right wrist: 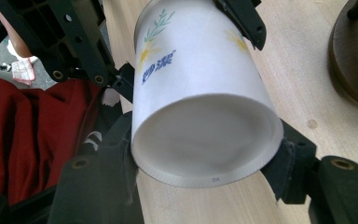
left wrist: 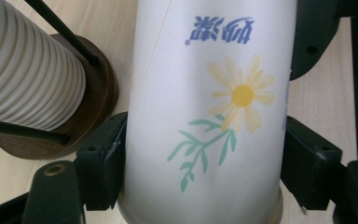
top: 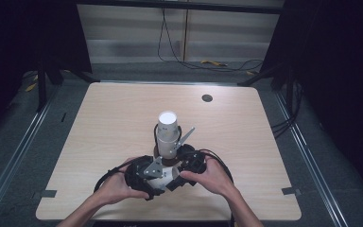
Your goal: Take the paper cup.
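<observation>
At lower centre, both the left gripper (left wrist: 200, 182) and the right gripper (right wrist: 205, 158) were clamped on a white daisy-printed paper cup (right wrist: 200, 93), beside a cup stack (top: 168, 135).

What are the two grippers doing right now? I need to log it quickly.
Left gripper: closed on the paper cup, near its rim.
Right gripper: closed on the same paper cup, at its base.

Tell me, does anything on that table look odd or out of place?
Yes: one paper cup lies on its side, off the cup stack on its wooden stand, and both grippers clamp it at once: the left gripper near the rim, the right gripper around the base. Nothing looks spilled or torn.
</observation>
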